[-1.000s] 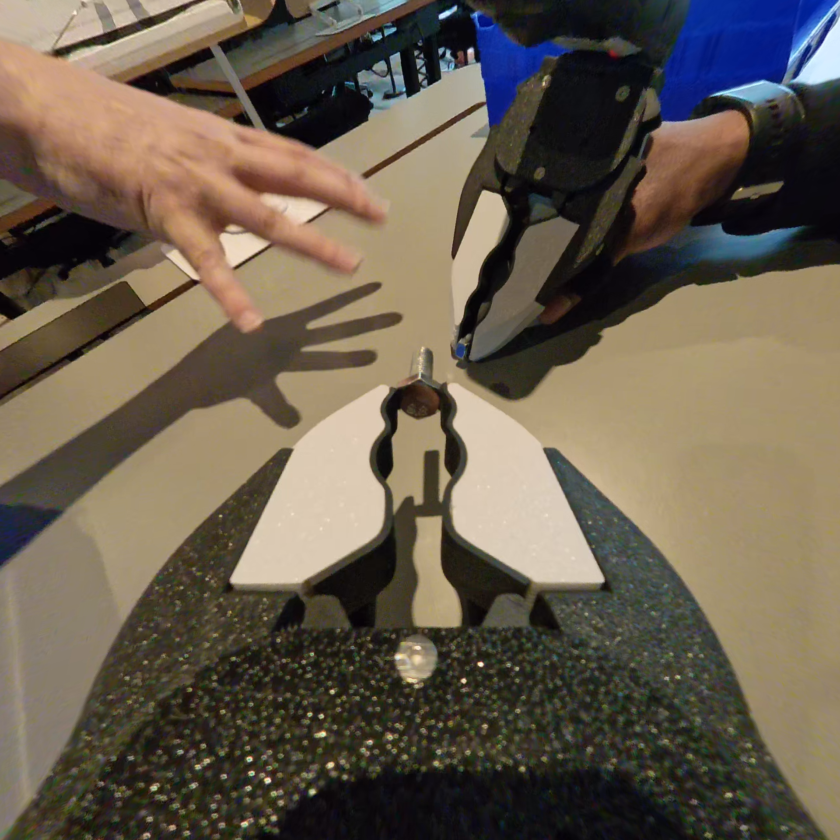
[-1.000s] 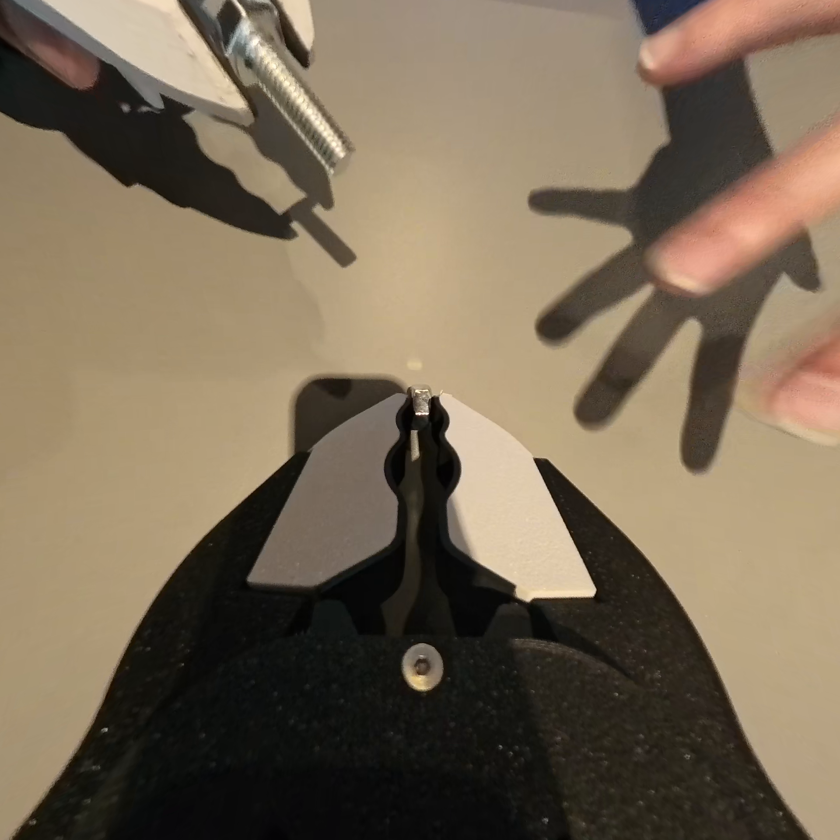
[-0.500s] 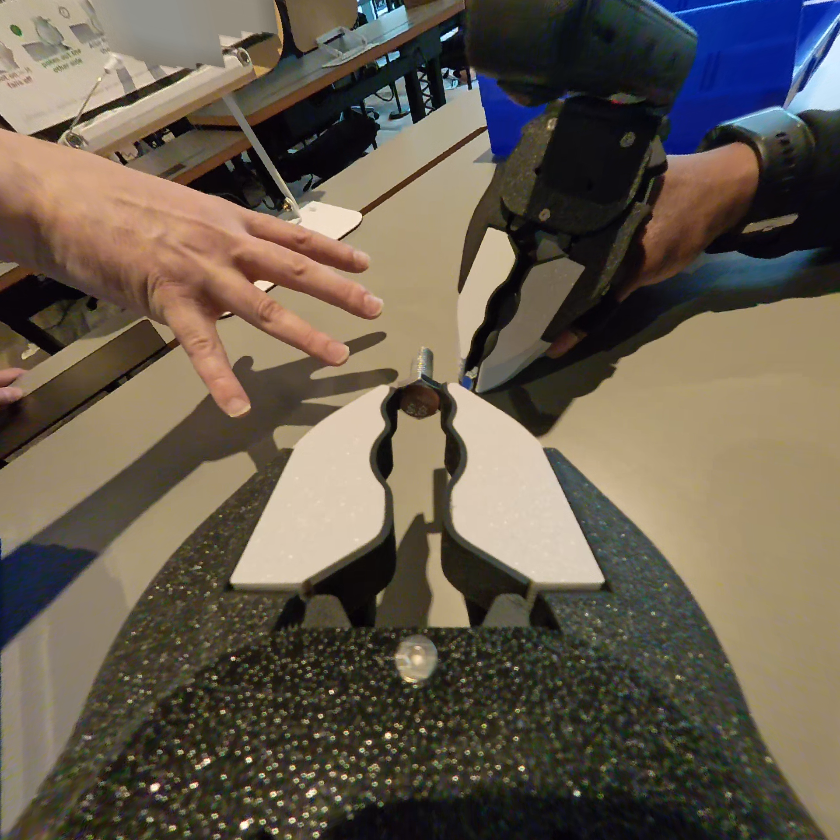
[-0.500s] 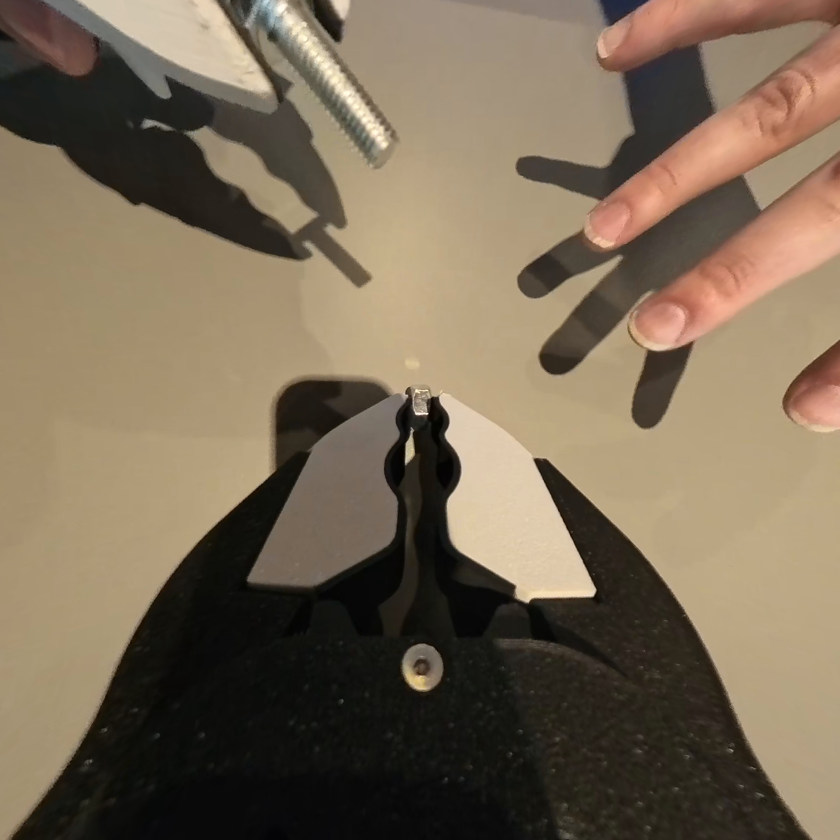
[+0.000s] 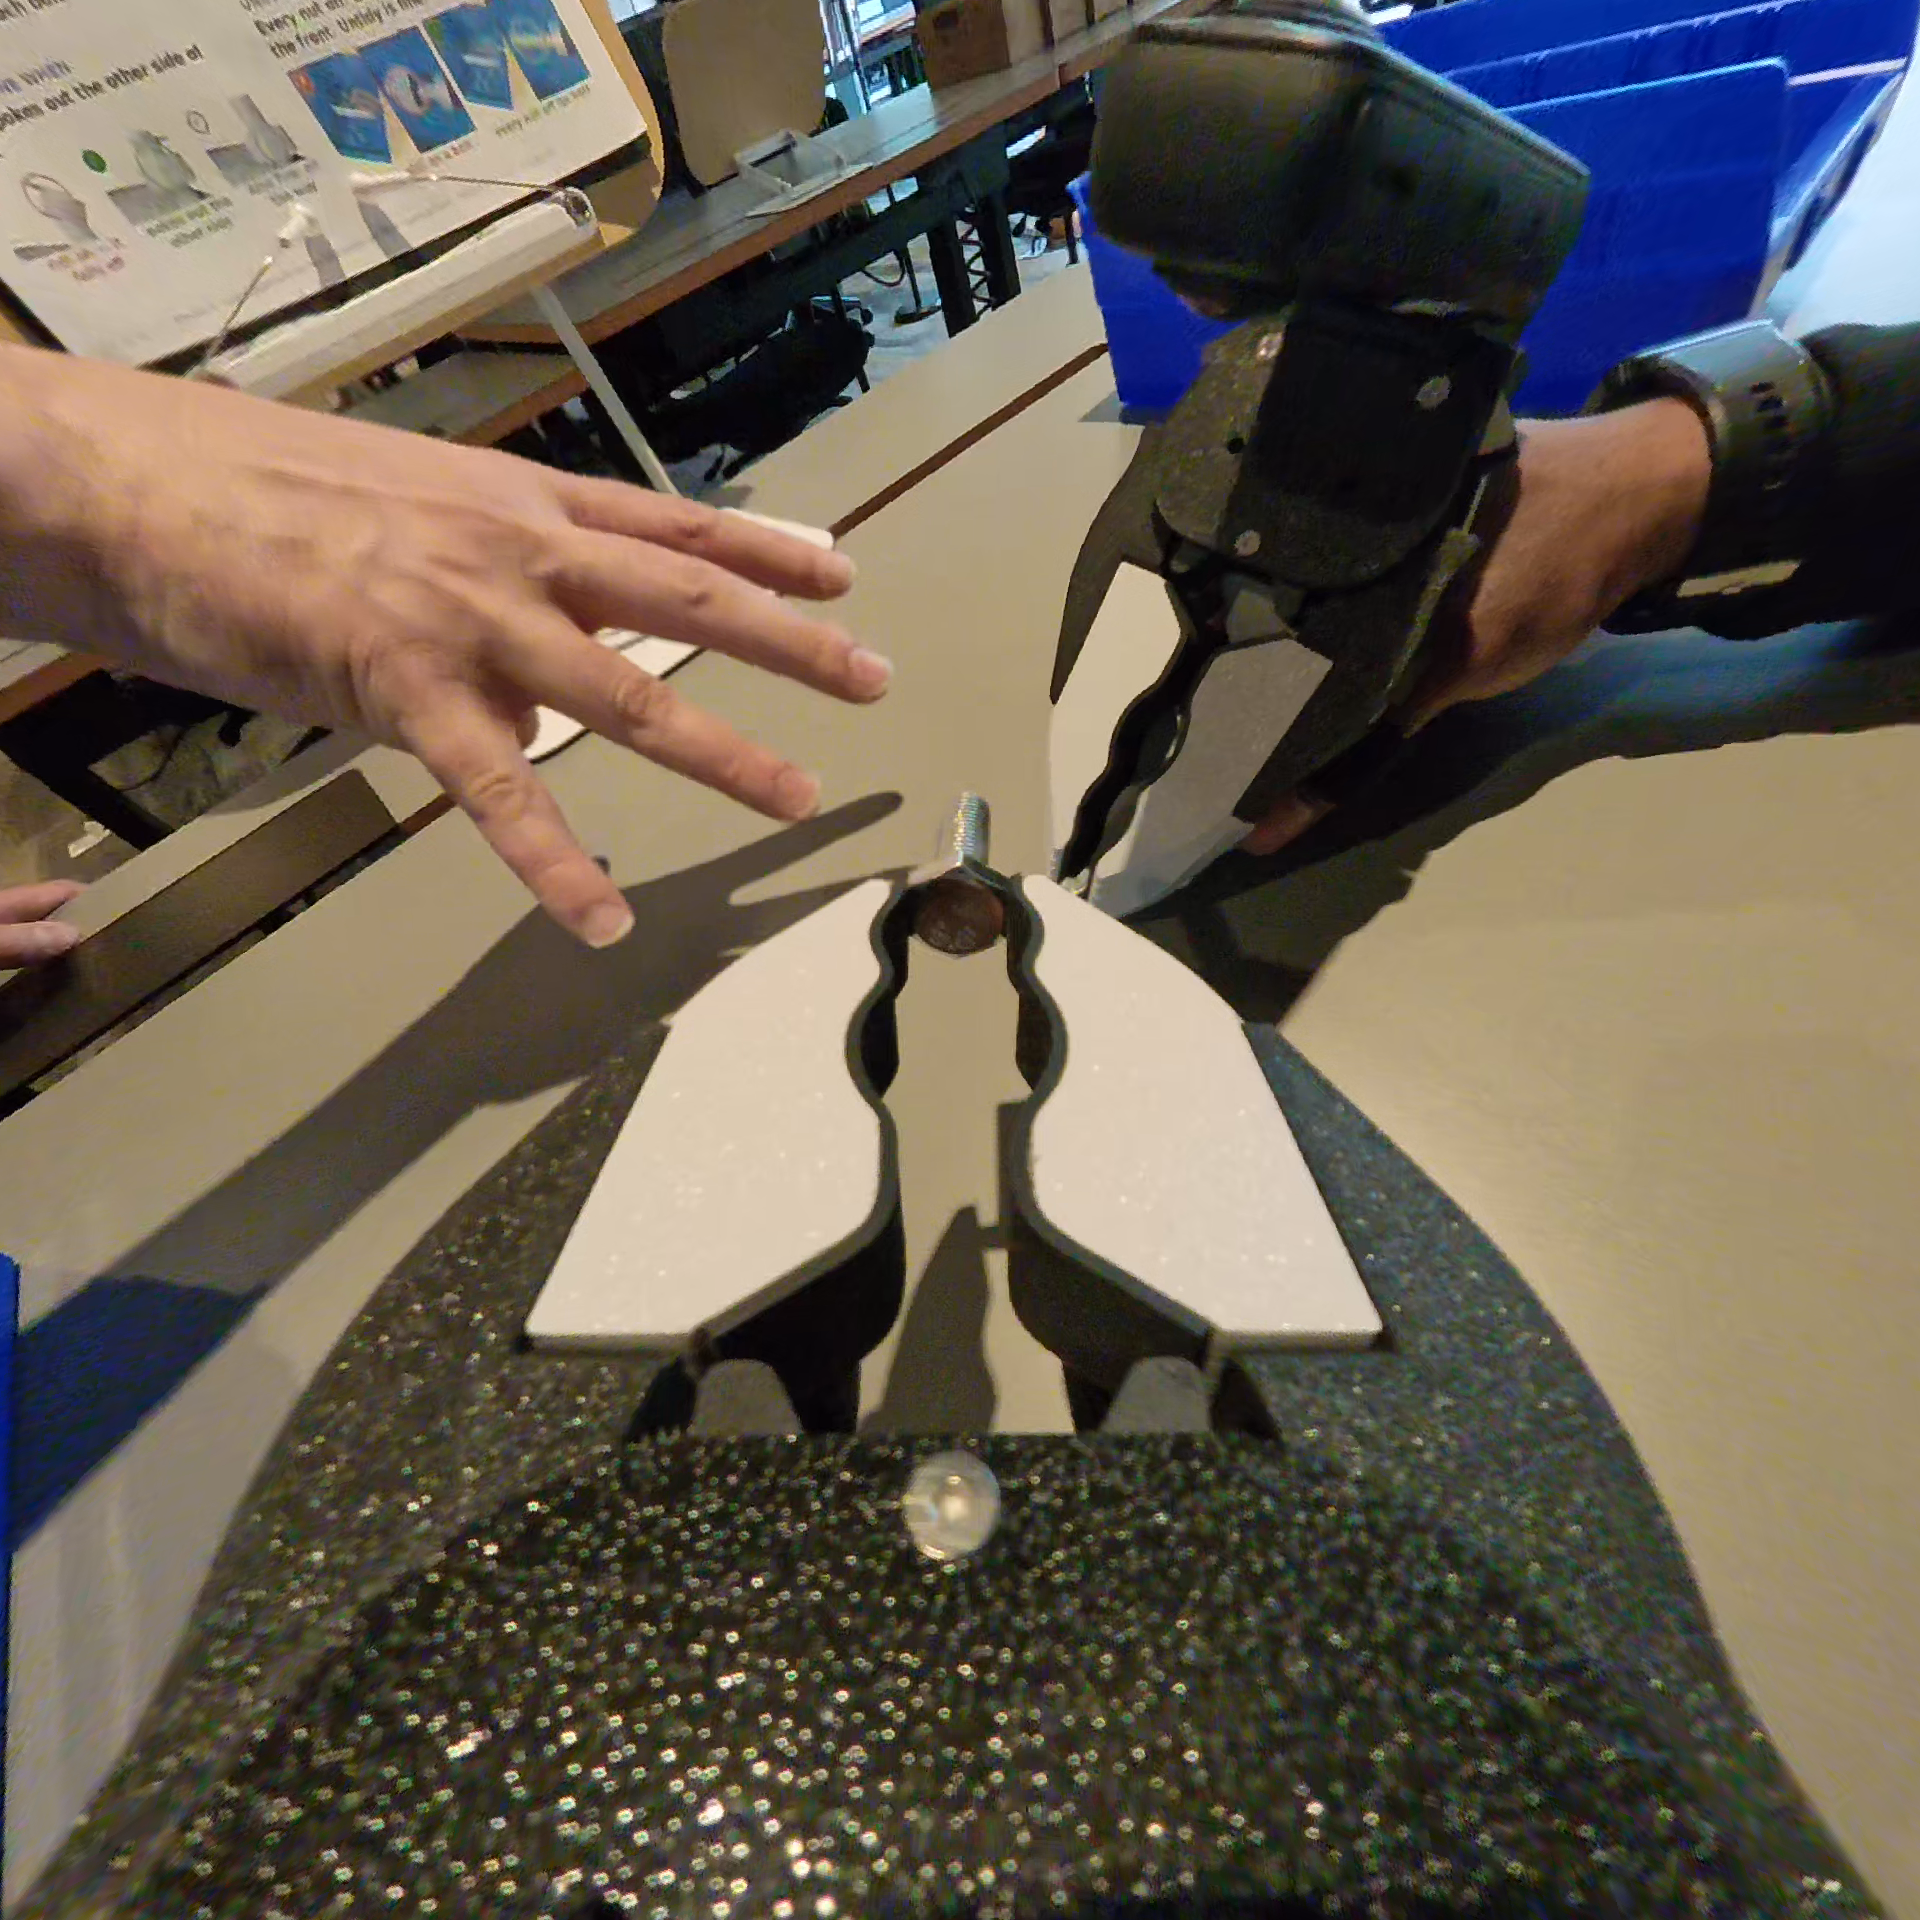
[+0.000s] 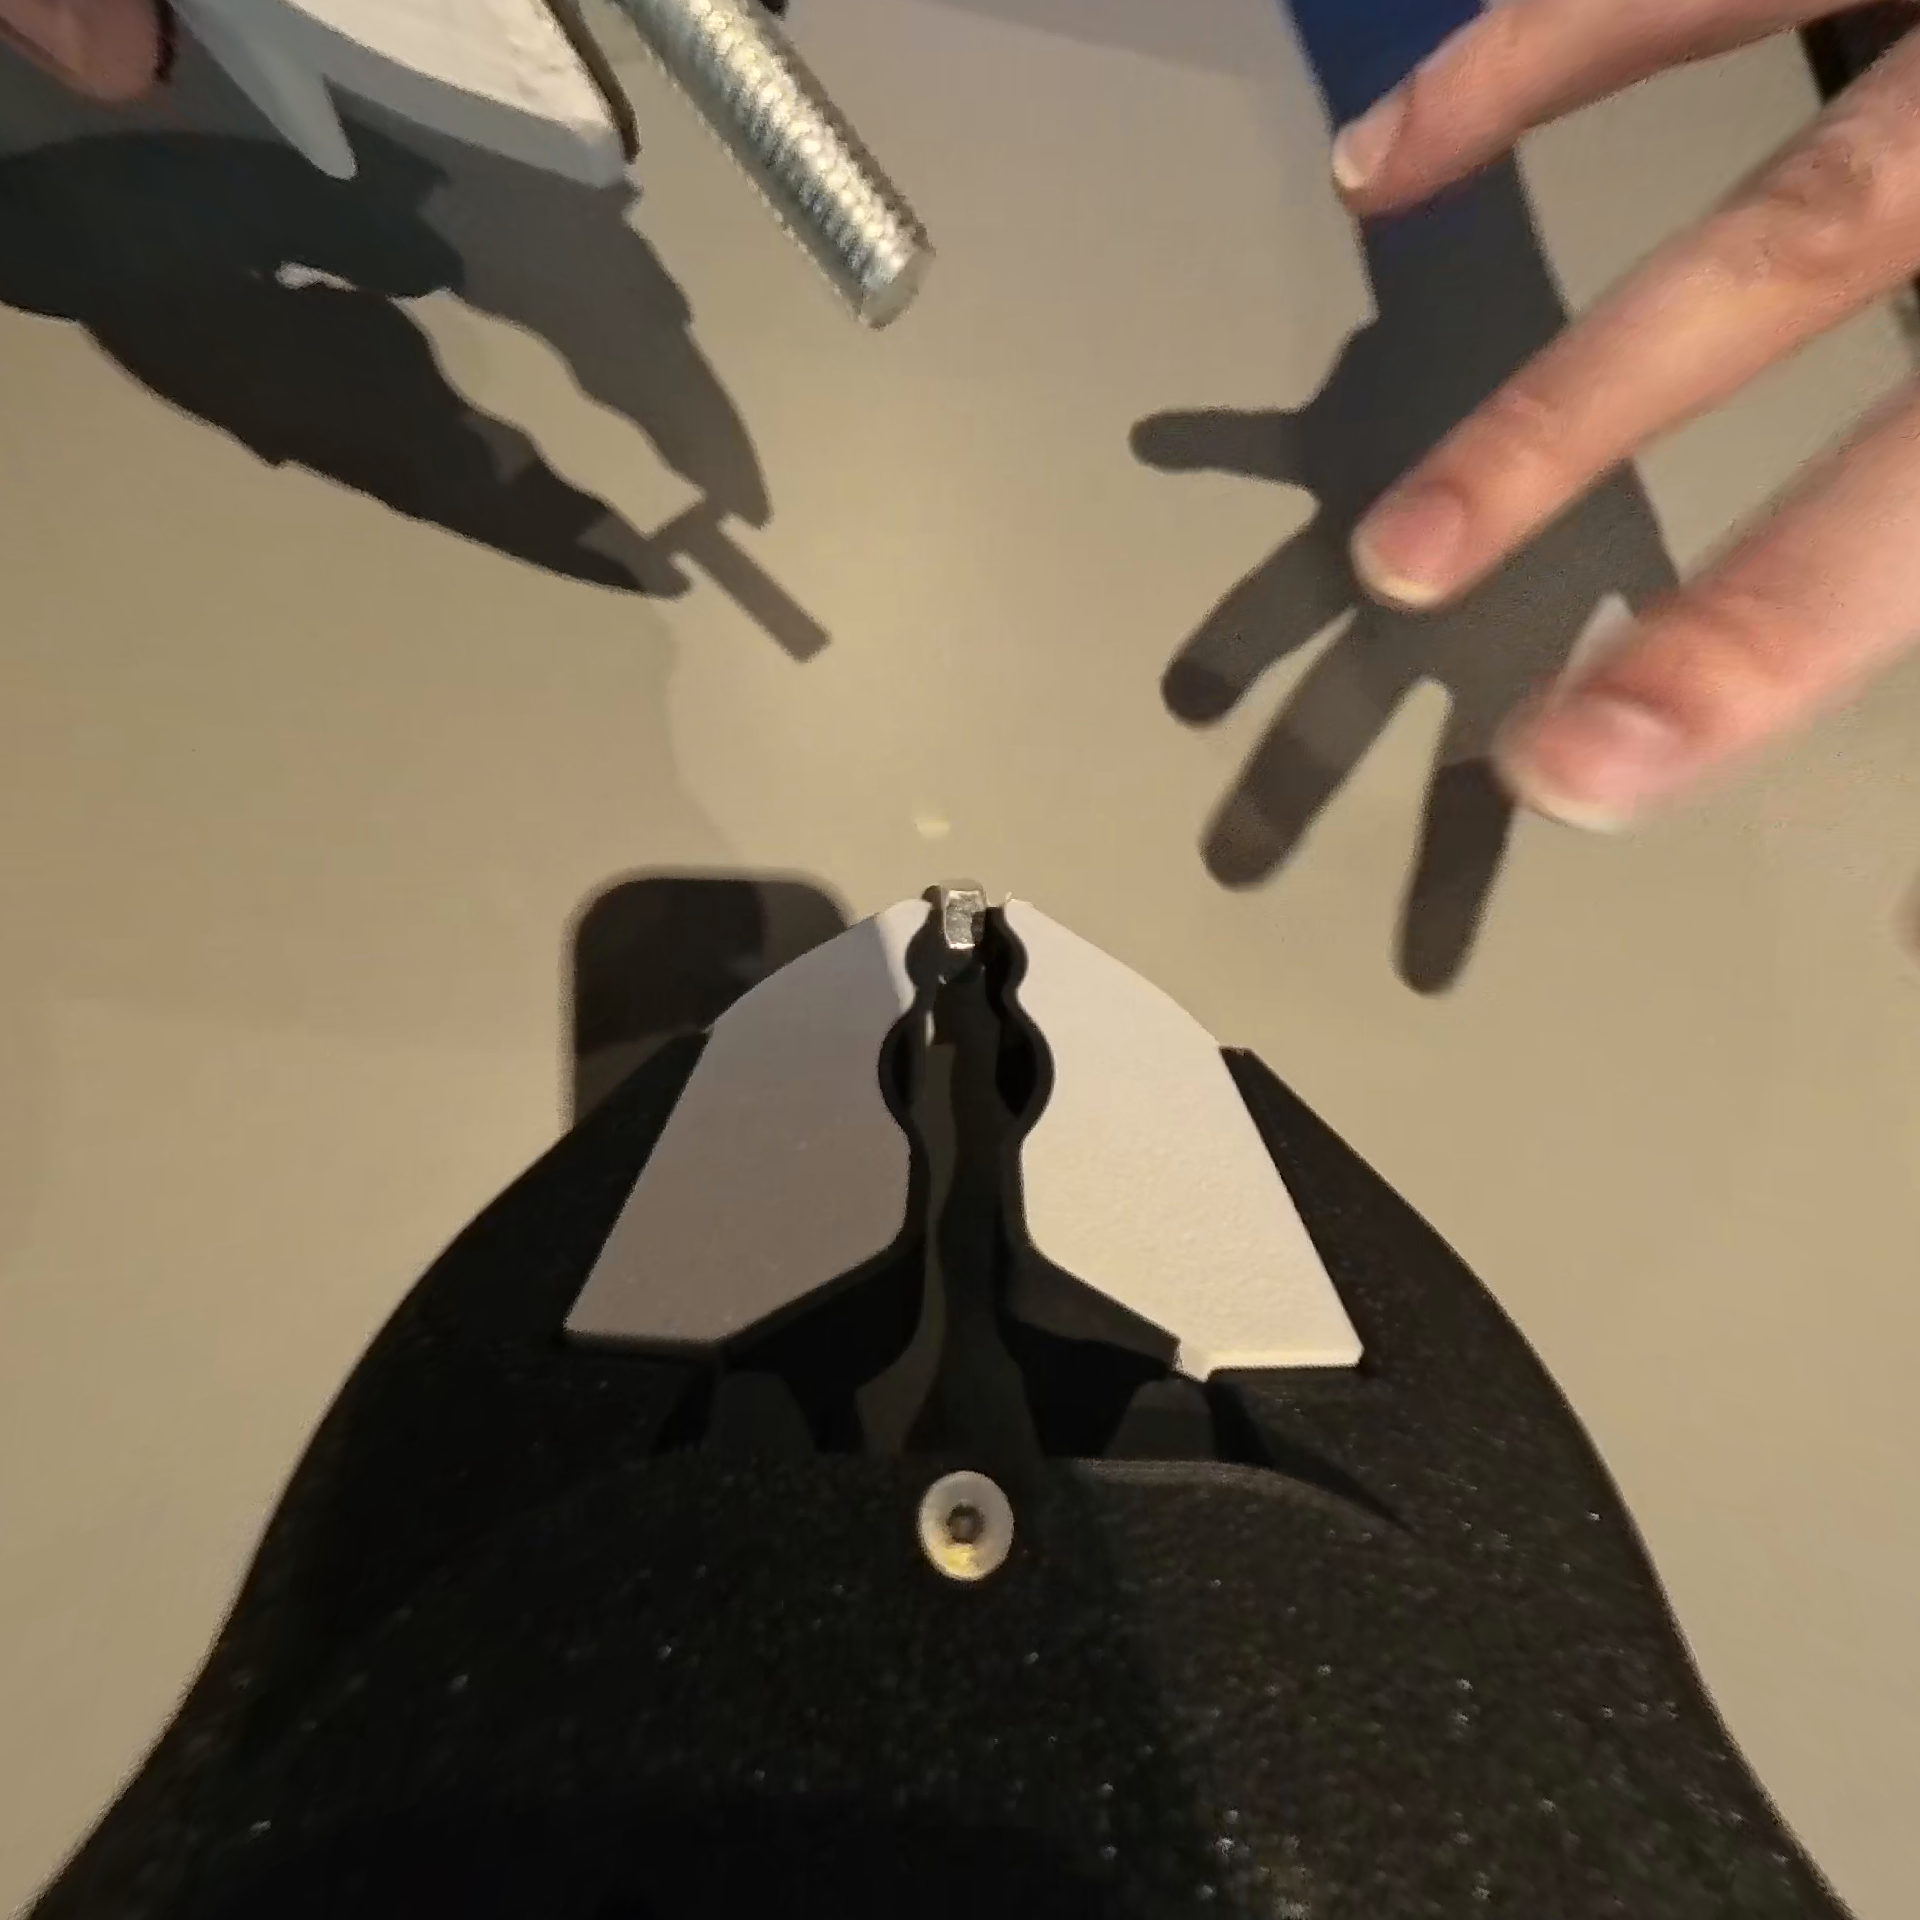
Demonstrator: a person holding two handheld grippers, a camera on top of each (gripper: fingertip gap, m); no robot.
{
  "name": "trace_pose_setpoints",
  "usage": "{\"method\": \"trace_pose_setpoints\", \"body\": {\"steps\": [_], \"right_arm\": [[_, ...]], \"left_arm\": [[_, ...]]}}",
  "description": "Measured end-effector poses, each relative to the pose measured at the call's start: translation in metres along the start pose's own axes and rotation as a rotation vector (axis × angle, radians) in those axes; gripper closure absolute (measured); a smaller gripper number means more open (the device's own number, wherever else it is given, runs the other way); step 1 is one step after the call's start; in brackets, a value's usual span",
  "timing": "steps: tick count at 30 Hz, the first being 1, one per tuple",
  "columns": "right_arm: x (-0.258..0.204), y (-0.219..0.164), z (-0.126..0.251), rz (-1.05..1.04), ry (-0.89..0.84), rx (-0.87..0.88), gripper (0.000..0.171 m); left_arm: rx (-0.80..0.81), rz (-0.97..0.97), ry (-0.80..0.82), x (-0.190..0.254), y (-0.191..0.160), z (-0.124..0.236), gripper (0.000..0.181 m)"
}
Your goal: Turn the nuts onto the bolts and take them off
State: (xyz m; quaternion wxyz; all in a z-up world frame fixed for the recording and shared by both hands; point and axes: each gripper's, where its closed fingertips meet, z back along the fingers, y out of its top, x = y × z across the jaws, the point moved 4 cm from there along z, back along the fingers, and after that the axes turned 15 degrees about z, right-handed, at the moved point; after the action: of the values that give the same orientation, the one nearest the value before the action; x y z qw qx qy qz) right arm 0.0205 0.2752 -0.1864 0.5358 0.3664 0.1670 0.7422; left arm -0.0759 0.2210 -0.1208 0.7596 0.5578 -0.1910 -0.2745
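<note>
My left gripper (image 5: pixel 958 902) is shut on the hex head of a silver bolt (image 5: pixel 962 852), whose threaded shaft points forward above the beige table. In the right wrist view the same bolt (image 6: pixel 795 156) reaches in from the upper left, held by the left gripper's white fingers (image 6: pixel 457 73). My right gripper (image 6: pixel 961 914) is shut on a small silver nut (image 6: pixel 960 923) at its fingertips. In the left wrist view the right gripper (image 5: pixel 1081 868) points down just right of the bolt's tip, apart from it.
A person's bare open hand (image 5: pixel 436 613) hovers over the table left of the bolt; its fingers (image 6: pixel 1621 436) show at the right in the right wrist view. A blue bin (image 5: pixel 1662 187) stands at the back right. An instruction board (image 5: pixel 260 135) and benches stand at the back left. The grippers' ends are close to 10 centimetres from one another.
The bare hand has shifted over the table near the bolt, fingers spread. The bolt has come closer to the right gripper's nut. Both grippers stay shut.
</note>
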Motion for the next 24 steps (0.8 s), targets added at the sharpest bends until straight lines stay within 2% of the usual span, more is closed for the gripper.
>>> {"method": "trace_pose_setpoints", "body": {"steps": [24], "right_arm": [[0.000,0.000,0.000,0.003,-0.024,-0.007,0.163]], "left_arm": [[0.004,0.037,0.052,0.007,-0.024,0.020,0.164]]}}
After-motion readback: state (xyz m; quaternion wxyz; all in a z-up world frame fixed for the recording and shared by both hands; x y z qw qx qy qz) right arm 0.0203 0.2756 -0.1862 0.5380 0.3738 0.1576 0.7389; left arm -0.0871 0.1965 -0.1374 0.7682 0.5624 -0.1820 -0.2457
